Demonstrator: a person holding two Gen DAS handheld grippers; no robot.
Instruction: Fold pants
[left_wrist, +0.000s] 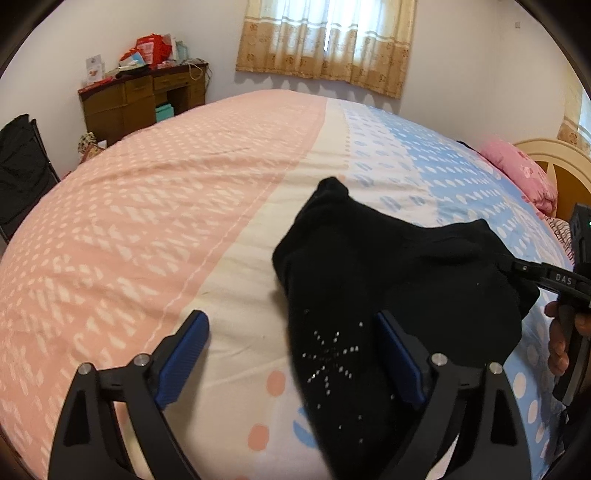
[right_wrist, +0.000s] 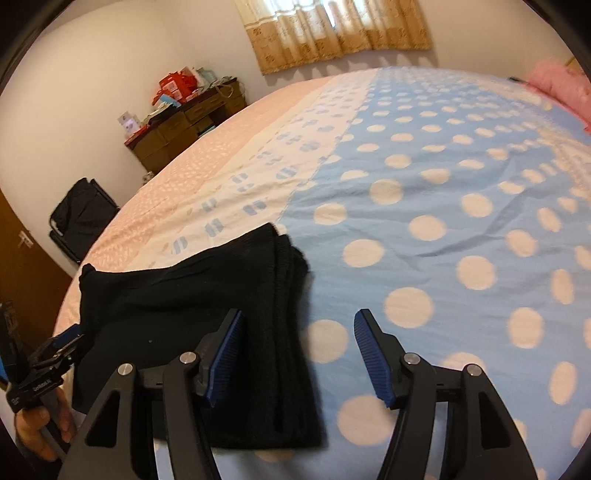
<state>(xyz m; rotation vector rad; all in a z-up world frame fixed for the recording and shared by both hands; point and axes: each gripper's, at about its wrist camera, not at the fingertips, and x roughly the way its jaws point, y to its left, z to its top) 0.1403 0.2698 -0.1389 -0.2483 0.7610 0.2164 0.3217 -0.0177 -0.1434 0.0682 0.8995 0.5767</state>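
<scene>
We see the folded black knit pants (left_wrist: 369, 280), a soft, matte bundle, lying on the bedspread (left_wrist: 147, 221) near its front edge, where the cream middle band meets the blue part. In the left wrist view a starburst of small silvery studs marks the cloth toward 6 o'clock; in the right wrist view the pants (right_wrist: 207, 321) show stacked ribbed edges along their 3 o'clock side.

The left gripper (left_wrist: 291, 358), with black arms and ribbed blue pads, stands wide open and holds nothing. Its right finger overlaps the studded part of the pants; whether it touches the cloth we cannot tell. Its left finger is over bare cream sheet. The right gripper (right_wrist: 297, 360) is likewise released, its jaws parted and empty. Its left pad lies over the pants' ribbed edge; its right pad is over the blue dotted sheet. In the left wrist view the right gripper (left_wrist: 517, 266) appears at 3 o'clock, at the pants' edge, with white letters reading "DAS" on its arm and a hand (left_wrist: 561, 339) on its grip.

The bedspread is smooth printed cotton: pink with white dashes toward 9 o'clock, cream in the middle, and blue with cream dots toward 3 o'clock. Beyond it stand a pink flowered pillow (left_wrist: 517, 166) at 2 o'clock, a brown wooden desk (left_wrist: 144, 99) heaped with red packages at 10 o'clock, and tan patterned curtains (left_wrist: 325, 40) at 12 o'clock.
</scene>
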